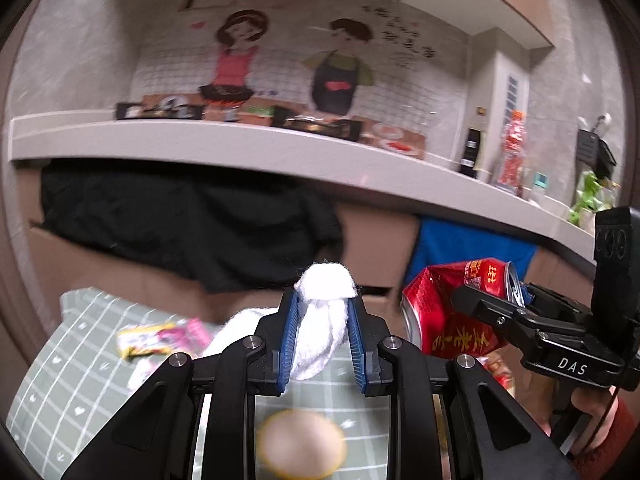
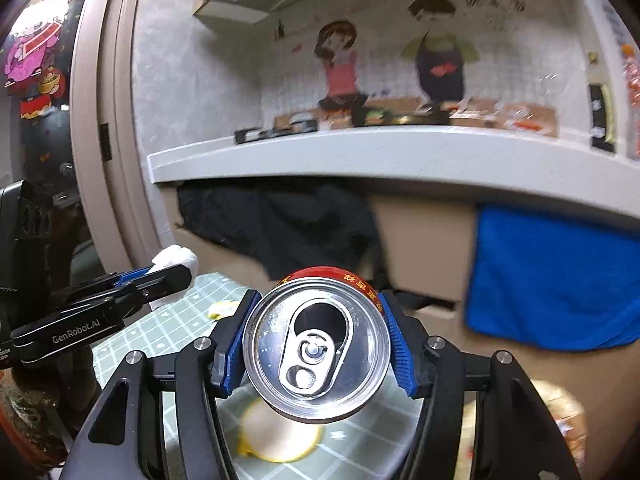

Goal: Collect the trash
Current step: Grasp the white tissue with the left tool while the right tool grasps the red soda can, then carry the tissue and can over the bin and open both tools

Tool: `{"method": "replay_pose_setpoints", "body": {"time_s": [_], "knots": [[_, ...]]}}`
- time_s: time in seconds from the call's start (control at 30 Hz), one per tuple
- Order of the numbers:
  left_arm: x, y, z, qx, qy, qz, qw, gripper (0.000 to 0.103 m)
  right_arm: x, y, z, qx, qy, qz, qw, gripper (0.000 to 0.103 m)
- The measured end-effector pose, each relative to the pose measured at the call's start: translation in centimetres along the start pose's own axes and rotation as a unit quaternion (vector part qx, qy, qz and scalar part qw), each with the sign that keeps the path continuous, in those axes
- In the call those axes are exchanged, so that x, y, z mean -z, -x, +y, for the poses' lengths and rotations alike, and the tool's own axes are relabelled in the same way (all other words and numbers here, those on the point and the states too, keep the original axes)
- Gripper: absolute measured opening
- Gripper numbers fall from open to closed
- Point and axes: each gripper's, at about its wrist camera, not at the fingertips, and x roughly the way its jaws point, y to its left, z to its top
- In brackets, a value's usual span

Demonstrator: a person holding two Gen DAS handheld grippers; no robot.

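The left gripper [image 1: 323, 322] is clenched on a white tissue wad [image 1: 325, 312]; the right gripper [image 2: 316, 344] grasps a dented red can [image 2: 318, 344], its long axis running along the fingers. Both are held above the table [image 1: 80, 380]. A wrapper [image 1: 164, 338] lies near its left edge, nearer the left gripper.

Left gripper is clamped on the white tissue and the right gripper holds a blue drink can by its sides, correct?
Not quite: the can in the right gripper is red, as the left wrist view shows. The left gripper does clamp the white tissue.
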Motion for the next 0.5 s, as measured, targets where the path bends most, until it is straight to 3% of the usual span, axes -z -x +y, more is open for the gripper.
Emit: {"method": "replay_pose_setpoints", "body": {"time_s": [0.27,0.5], "knots": [[-0.1,-3.8,-9.5,0.063,-0.04,0.013,0.9972,0.025,0.1,6.1,-7.0,0.066,-0.018,-0.031,0.997,0.055],[0.9,-6.4,-16.2,0.108,-0.064,0.027,0.9917,0.025,1.5,9.6,-12.6,0.118,-0.052,-0.033,0.991,0.055]]}}
